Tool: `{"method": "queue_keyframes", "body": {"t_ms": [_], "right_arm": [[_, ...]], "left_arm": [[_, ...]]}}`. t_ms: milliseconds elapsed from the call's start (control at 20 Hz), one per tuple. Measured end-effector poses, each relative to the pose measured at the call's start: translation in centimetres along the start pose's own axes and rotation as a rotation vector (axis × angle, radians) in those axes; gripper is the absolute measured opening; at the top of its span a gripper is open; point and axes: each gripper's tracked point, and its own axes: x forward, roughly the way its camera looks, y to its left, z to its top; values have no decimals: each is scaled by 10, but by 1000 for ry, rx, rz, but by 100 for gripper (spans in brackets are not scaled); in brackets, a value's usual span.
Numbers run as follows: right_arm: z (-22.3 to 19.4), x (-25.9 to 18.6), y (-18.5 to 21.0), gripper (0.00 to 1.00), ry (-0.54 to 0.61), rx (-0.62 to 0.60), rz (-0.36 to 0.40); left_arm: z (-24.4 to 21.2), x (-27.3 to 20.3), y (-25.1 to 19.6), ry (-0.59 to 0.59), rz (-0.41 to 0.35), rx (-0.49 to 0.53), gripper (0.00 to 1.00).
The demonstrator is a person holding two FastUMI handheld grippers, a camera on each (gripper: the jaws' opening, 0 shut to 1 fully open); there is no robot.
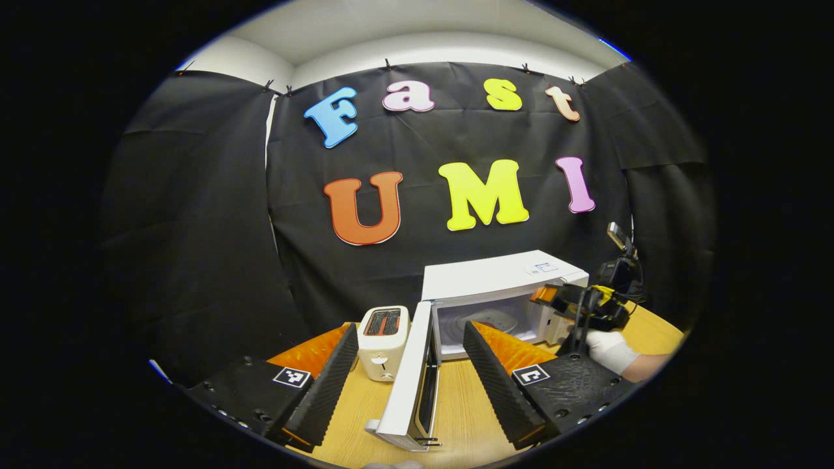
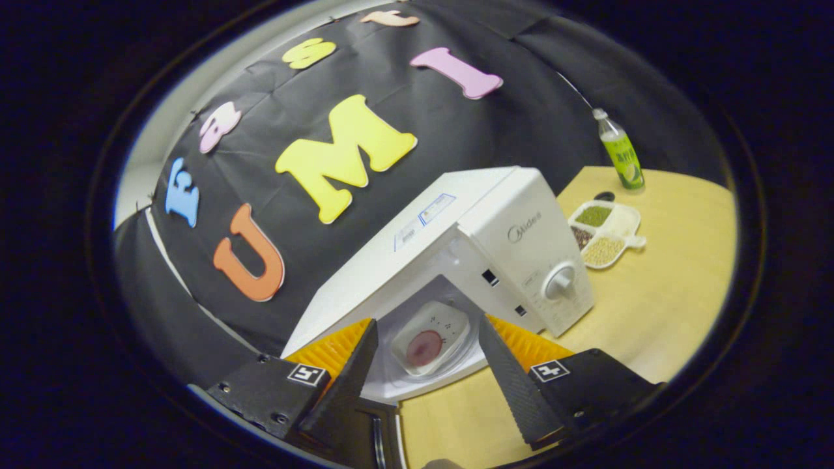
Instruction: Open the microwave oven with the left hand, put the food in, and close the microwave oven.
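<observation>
The white microwave [image 1: 502, 277] [image 2: 521, 228] stands on the wooden table with its door [image 1: 414, 374] swung wide open toward me. Inside it, a white plate with a reddish piece of food [image 2: 427, 342] rests on the glass turntable. My left gripper [image 1: 410, 384] is open, its fingers on either side of the door's edge without pressing it. My right gripper [image 2: 427, 374] is open and empty just in front of the cavity; in the left gripper view it is at the microwave's right front [image 1: 573, 303], held by a white-gloved hand [image 1: 609, 348].
A white toaster [image 1: 384, 342] sits left of the open door. Right of the microwave lie a divided white dish of beans and grains [image 2: 603, 231] and a green bottle [image 2: 619, 153]. The wooden table [image 2: 664, 306] has bare room at the right front.
</observation>
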Motion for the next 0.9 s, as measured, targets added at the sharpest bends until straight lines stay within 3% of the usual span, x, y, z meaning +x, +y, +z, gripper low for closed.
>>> {"method": "queue_keyframes", "body": {"t_ms": [100, 150, 200, 400, 450, 500, 550, 600, 650, 700, 750, 800, 850, 900], "right_arm": [[22, -28, -7, 99, -3, -103, 5], [33, -42, -10, 89, -5, -156, 1], [44, -55, -16, 89, -13, -201, 0], [78, -108, -31, 91, -18, -311, -11], [87, -120, -35, 100, -29, -335, -15], [97, -133, -40, 90, -45, -369, -25], [106, -145, -46, 100, -59, -406, -32], [113, -158, -51, 100, -67, -439, -42], [118, -169, -57, 91, -67, -465, -49], [123, -179, -63, 90, -69, -486, -62], [128, -189, -68, 100, -67, -504, -71], [132, -198, -73, 91, -63, -523, -77], [137, -207, -79, 100, -68, -536, -88], [142, -215, -79, 100, -72, -547, -85]], "left_arm": [[3, -6, 5, -3, 6, -10, 96], [4, -8, 7, -2, 10, -17, 96], [5, -10, 8, -2, 13, -21, 96], [3, -23, 17, -5, 29, -18, 96], [1, -27, 20, 0, 32, -15, 97], [-1, -29, 22, 3, 36, -11, 97], [-2, -32, 26, 1, 43, -7, 97], [-4, -35, 29, -1, 47, -4, 97], [-4, -36, 35, -7, 54, -4, 96], [-6, -38, 39, -8, 58, -8, 96], [-8, -39, 43, -8, 64, -12, 90], [-10, -40, 51, -14, 80, -16, 95], [-11, -40, 58, -16, 95, -26, 93], [-13, -42, 64, -16, 107, -38, 79]]}}
